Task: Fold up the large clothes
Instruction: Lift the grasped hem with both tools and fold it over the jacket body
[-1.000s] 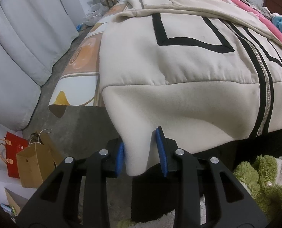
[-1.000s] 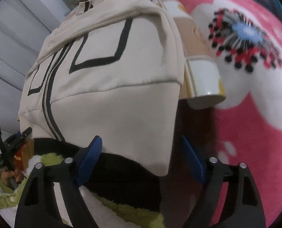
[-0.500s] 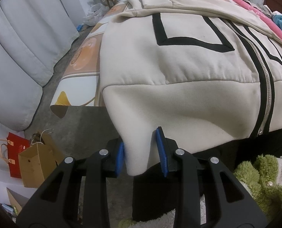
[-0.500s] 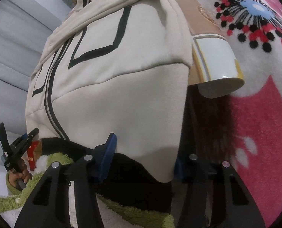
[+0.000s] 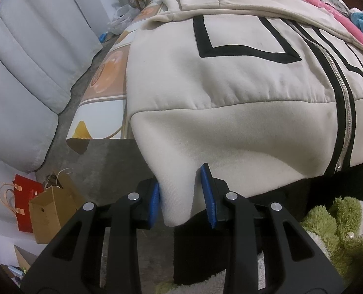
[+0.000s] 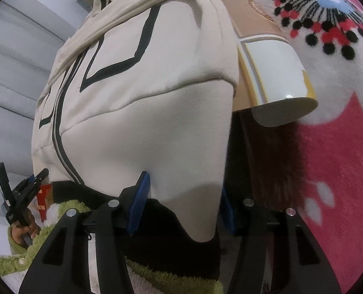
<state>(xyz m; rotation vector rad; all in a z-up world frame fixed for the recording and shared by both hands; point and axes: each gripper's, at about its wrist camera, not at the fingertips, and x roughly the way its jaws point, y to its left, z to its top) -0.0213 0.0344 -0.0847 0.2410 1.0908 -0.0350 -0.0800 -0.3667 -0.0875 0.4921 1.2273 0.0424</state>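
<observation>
A cream zip-up jacket (image 5: 230, 78) with black line patterns lies face up on a table, its hem band hanging over the near edge. My left gripper (image 5: 181, 196) is shut on the left corner of the hem band. In the right wrist view the same jacket (image 6: 137, 93) fills the frame. My right gripper (image 6: 183, 203) straddles the right hem corner; its blue pads (image 6: 138, 205) stand beside the cloth with a gap on the left side, the right pad mostly hidden behind the fabric.
The table carries a patterned glossy mat (image 5: 100, 112) whose corner (image 6: 279, 98) curls over the edge. A pink flowered blanket (image 6: 328, 134) lies to the right. Paper bags (image 5: 44, 208) stand on the floor at left. Green-and-white fluffy fabric (image 5: 340, 232) is below. The left gripper (image 6: 15, 201) shows at far left.
My right gripper's jaws have narrowed steadily around the right hem corner and moved in closer. The left gripper has held its grip on the left corner without moving.
</observation>
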